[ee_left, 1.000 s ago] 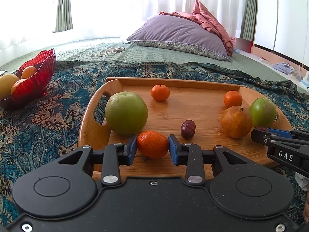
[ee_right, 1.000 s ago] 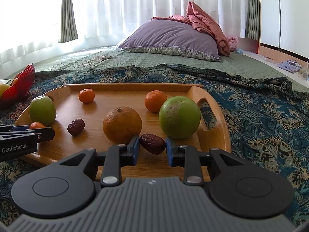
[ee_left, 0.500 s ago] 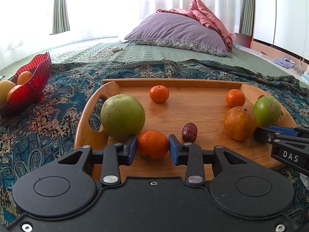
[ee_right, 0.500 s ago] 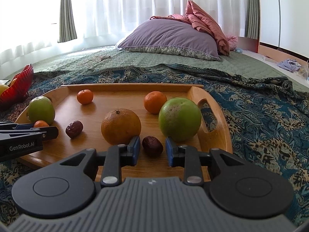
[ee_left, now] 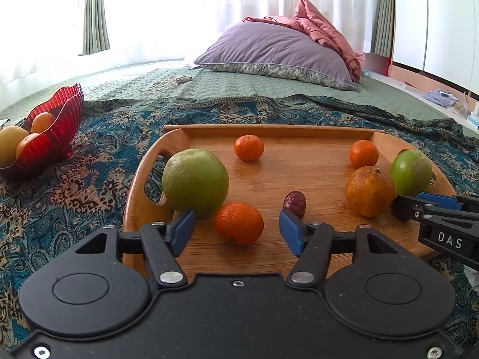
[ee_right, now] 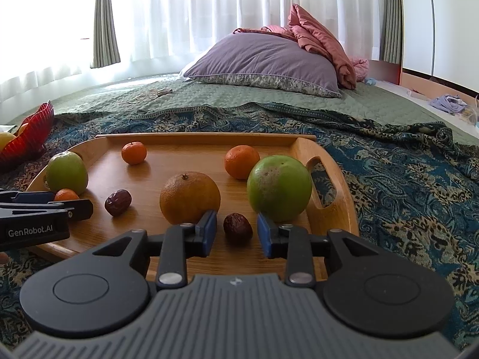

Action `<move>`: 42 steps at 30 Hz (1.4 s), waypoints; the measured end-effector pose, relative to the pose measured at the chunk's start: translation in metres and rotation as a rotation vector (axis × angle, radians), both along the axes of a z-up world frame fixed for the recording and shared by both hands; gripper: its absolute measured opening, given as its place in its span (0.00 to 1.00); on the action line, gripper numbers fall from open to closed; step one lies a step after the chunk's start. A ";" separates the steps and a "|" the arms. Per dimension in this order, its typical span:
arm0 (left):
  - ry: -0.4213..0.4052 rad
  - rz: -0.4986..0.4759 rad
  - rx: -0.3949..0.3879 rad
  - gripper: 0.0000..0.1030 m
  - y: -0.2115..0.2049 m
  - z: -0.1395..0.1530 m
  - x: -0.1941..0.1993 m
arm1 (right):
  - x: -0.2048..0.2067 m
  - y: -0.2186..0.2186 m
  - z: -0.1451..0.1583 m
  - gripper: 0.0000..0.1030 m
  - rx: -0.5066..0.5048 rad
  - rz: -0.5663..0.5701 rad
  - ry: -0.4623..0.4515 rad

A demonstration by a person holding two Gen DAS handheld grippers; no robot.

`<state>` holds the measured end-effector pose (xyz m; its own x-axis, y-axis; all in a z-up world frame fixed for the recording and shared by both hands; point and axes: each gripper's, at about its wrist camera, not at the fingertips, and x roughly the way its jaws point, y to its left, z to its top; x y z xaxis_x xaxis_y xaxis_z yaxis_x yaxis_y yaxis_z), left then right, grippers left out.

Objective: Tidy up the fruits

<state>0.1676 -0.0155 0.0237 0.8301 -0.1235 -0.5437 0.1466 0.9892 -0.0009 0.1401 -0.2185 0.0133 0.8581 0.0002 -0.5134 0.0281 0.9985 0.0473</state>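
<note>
Both our tongs are opening, and each has just let go of its fruit. The left tongs (ee_left: 236,232) now stand wide around the mandarin (ee_left: 239,223), which a second ago was pinched between the pads; the right tongs (ee_right: 236,234) stand narrowly apart around the date (ee_right: 237,228). Both fruits rest free on the wooden tray (ee_left: 299,251) on the bed, so we judge these 2 placements done.

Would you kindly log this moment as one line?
left gripper: opening, mandarin between fingers, untouched | right gripper: opening, date between fingers, untouched | both fruits resting on wooden tray
</note>
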 end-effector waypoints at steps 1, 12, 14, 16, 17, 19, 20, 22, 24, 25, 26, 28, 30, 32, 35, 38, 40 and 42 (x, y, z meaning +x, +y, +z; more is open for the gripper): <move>-0.003 -0.002 0.001 0.67 0.000 0.001 -0.001 | -0.001 0.000 0.001 0.51 0.001 0.000 -0.002; -0.037 -0.026 0.007 0.89 0.001 0.016 -0.021 | -0.019 -0.001 0.012 0.75 0.002 0.006 -0.046; -0.037 -0.026 0.003 0.93 0.001 0.017 -0.025 | -0.025 -0.002 0.014 0.80 0.004 0.010 -0.056; -0.039 -0.032 0.000 0.94 0.002 0.019 -0.029 | -0.029 -0.002 0.016 0.84 -0.001 0.014 -0.066; -0.038 -0.035 0.000 0.96 0.002 0.020 -0.031 | -0.032 -0.002 0.018 0.85 -0.006 0.016 -0.073; -0.039 -0.041 0.002 0.97 0.002 0.022 -0.036 | -0.037 -0.001 0.020 0.86 -0.017 0.022 -0.085; -0.041 -0.045 0.001 0.97 0.002 0.023 -0.039 | -0.039 0.000 0.021 0.88 -0.021 0.024 -0.089; -0.045 -0.050 -0.003 0.98 0.003 0.025 -0.045 | -0.045 0.000 0.023 0.89 -0.026 0.026 -0.098; -0.047 -0.053 -0.009 0.99 0.004 0.027 -0.050 | -0.050 0.000 0.023 0.91 -0.026 0.025 -0.104; -0.047 -0.053 -0.012 0.99 0.005 0.027 -0.052 | -0.052 0.000 0.024 0.91 -0.023 0.026 -0.105; -0.046 -0.053 -0.015 0.99 0.006 0.027 -0.054 | -0.054 -0.001 0.024 0.92 -0.021 0.025 -0.107; -0.042 -0.050 -0.019 0.99 0.009 0.027 -0.059 | -0.058 -0.001 0.024 0.94 -0.016 0.023 -0.107; -0.036 -0.046 -0.028 0.99 0.012 0.026 -0.063 | -0.062 -0.002 0.023 0.96 -0.007 0.019 -0.108; -0.031 -0.043 -0.041 0.99 0.015 0.025 -0.067 | -0.067 -0.003 0.023 0.98 0.003 0.020 -0.108; -0.022 -0.038 -0.046 0.99 0.019 0.022 -0.073 | -0.073 -0.003 0.021 0.99 0.007 0.028 -0.104; -0.016 -0.033 -0.049 0.99 0.022 0.018 -0.080 | -0.079 -0.001 0.018 1.00 0.004 0.038 -0.100; -0.011 -0.031 -0.047 0.99 0.023 0.015 -0.085 | -0.084 0.000 0.017 1.00 0.002 0.044 -0.097; -0.005 -0.032 -0.045 0.99 0.023 0.011 -0.090 | -0.087 0.002 0.015 1.00 0.001 0.050 -0.089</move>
